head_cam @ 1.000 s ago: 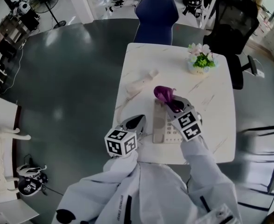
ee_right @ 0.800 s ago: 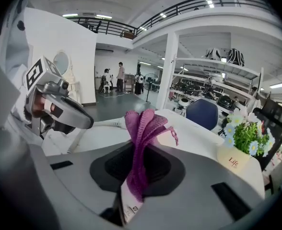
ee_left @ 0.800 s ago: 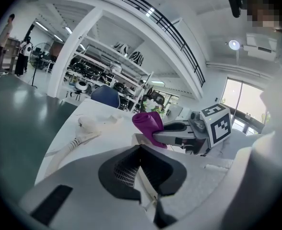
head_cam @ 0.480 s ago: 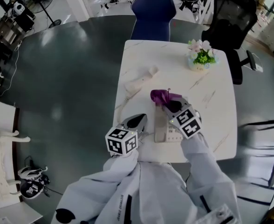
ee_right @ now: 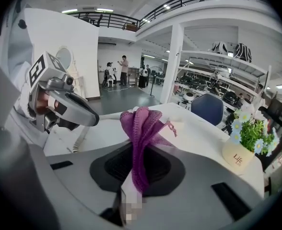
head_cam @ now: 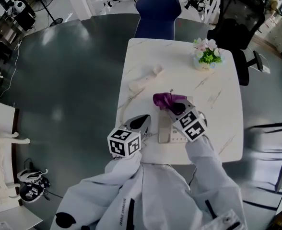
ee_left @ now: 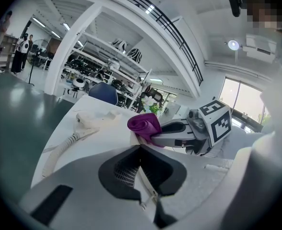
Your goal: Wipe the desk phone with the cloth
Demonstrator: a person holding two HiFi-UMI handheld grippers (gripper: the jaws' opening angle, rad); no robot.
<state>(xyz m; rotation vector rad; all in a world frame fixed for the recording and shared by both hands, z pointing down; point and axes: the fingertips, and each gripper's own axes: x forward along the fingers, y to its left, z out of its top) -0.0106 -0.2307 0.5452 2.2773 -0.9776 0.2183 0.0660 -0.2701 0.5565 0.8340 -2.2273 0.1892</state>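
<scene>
Right gripper view first. What do the jaws have?

— My right gripper (ee_right: pixel 140 150) has its jaws pressed together on a purple knitted cloth (ee_right: pixel 142 121). A bunched fold stands up past the tips and the rest trails back between them.

And the left?

— My left gripper (ee_left: pixel 141 146) has its jaws together with nothing between them. It sits at the near edge of the white marbled surface (head_cam: pixel 217 80), just left of the phone.

Where is the phone?

— The cream plastic desk phone base (head_cam: pixel 164 131) lies flat near the front edge, and the cloth is over its far end. I cannot tell whether the two touch. The cream handset (head_cam: pixel 143 82) lies apart on the surface, joined by a coiled cord (ee_left: pixel 59 150).

How will these handle?

— I judge the cloth soft and limp. It will fold under pressure, so a hold close to the bunch gives a firmer wiping pad. The base looks light and smooth, and I expect it to slide under a sideways stroke. I would steady it with the left jaws on its near left side, clear of the keys. The potted flowers (head_cam: pixel 205 56) stand well apart and are no hazard.
</scene>
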